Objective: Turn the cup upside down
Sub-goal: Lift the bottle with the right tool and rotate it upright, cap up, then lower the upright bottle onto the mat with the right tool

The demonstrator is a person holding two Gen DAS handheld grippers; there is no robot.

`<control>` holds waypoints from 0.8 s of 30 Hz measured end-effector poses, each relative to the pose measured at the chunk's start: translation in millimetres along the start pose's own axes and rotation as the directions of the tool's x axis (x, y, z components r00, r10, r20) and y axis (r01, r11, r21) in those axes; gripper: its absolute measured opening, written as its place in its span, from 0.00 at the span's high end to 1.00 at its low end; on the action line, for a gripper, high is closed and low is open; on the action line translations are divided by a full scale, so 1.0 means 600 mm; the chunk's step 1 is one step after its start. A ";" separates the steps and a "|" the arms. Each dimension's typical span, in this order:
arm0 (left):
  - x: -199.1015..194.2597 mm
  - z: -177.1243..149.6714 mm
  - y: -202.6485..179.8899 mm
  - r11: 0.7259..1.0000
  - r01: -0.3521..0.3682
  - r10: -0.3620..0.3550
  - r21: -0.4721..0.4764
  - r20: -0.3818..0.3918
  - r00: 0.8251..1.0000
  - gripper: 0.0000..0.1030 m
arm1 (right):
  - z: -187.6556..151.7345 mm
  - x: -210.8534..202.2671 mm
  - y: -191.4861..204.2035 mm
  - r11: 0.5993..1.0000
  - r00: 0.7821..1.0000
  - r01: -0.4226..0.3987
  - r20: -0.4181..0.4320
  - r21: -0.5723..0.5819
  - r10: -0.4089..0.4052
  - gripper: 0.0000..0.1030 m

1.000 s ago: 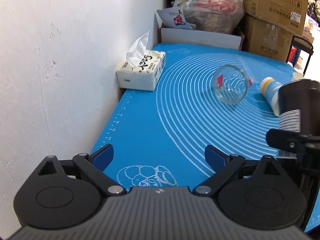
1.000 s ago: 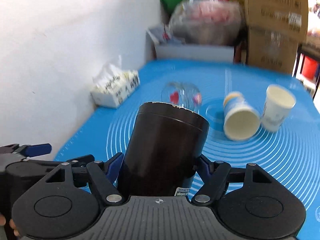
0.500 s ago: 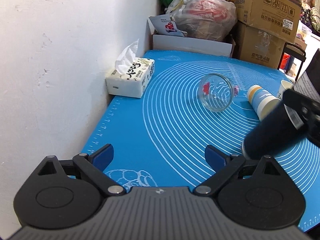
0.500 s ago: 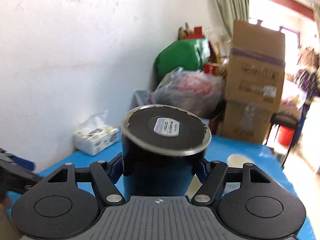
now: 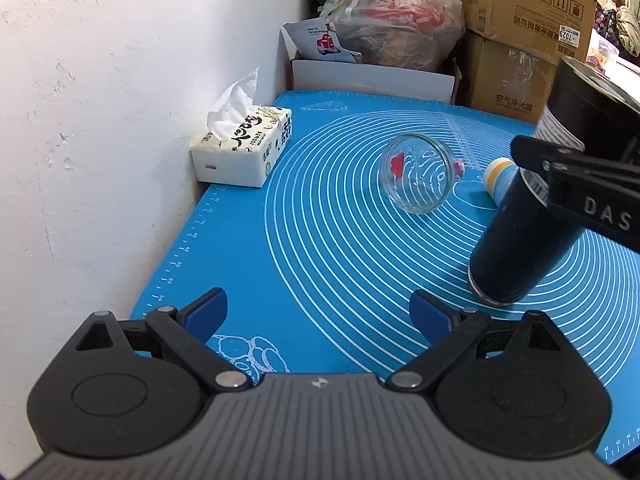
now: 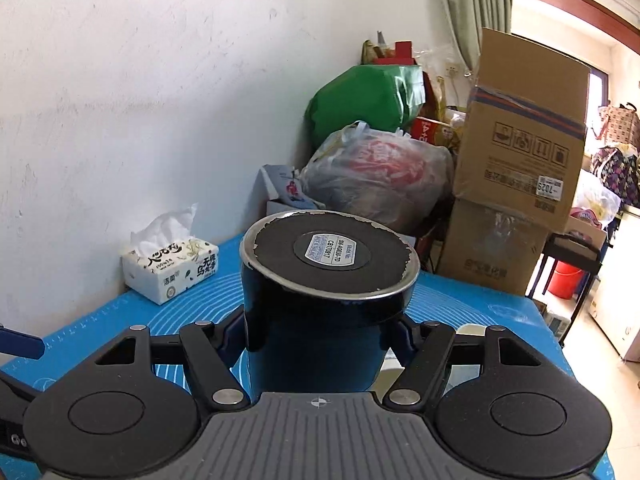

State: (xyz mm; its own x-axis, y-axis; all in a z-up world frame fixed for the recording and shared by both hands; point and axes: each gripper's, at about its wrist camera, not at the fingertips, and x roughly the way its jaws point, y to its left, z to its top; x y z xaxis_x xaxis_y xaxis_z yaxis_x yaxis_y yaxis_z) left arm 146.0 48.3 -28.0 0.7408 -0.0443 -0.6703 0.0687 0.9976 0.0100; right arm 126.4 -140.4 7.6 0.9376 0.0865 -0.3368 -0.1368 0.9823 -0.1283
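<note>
The dark blue steel cup (image 6: 320,316) is upside down, its labelled base facing up. My right gripper (image 6: 320,340) is shut on its body. In the left wrist view the cup (image 5: 520,240) stands mouth-down on the blue mat (image 5: 320,264) at the right, slightly tilted, with the right gripper's finger across it. I cannot tell whether its rim rests fully on the mat. My left gripper (image 5: 318,312) is open and empty, low over the mat's near left part, well apart from the cup.
A clear glass (image 5: 418,178) lies on its side mid-mat. A paper cup (image 5: 498,176) lies behind the dark cup. A tissue box (image 5: 244,146) sits against the white wall at left. Cardboard boxes (image 5: 520,20) and a plastic bag (image 5: 392,24) crowd the far end.
My right gripper turned the dark cup from mouth-up through a tilt to mouth-down and lowered it to the mat. My left gripper stayed open and shifted only slightly.
</note>
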 end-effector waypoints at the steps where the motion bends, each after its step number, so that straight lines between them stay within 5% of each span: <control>1: 0.000 0.000 0.000 1.000 0.000 0.000 0.000 0.001 1.000 0.06 | 0.002 0.003 0.000 1.000 1.000 -0.002 -0.006 0.000 0.002 0.35; 14: 0.003 0.000 -0.004 1.000 0.006 -0.006 -0.001 -0.002 1.000 0.06 | 0.016 0.016 -0.018 0.998 0.998 -0.027 -0.048 0.064 0.030 0.33; 24: -0.013 0.001 -0.009 0.999 0.037 -0.037 -0.003 0.037 0.999 0.06 | 0.014 0.004 -0.009 0.999 0.999 -0.026 -0.046 0.025 0.027 0.12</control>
State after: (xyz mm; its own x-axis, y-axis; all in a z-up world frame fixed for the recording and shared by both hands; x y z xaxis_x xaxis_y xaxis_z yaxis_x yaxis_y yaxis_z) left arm 140.2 42.9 -22.0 0.7620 -0.0831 -0.6423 0.0942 0.9954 -0.0171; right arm 132.1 -144.2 15.6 0.9178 0.1049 -0.3830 -0.1526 0.9836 -0.0964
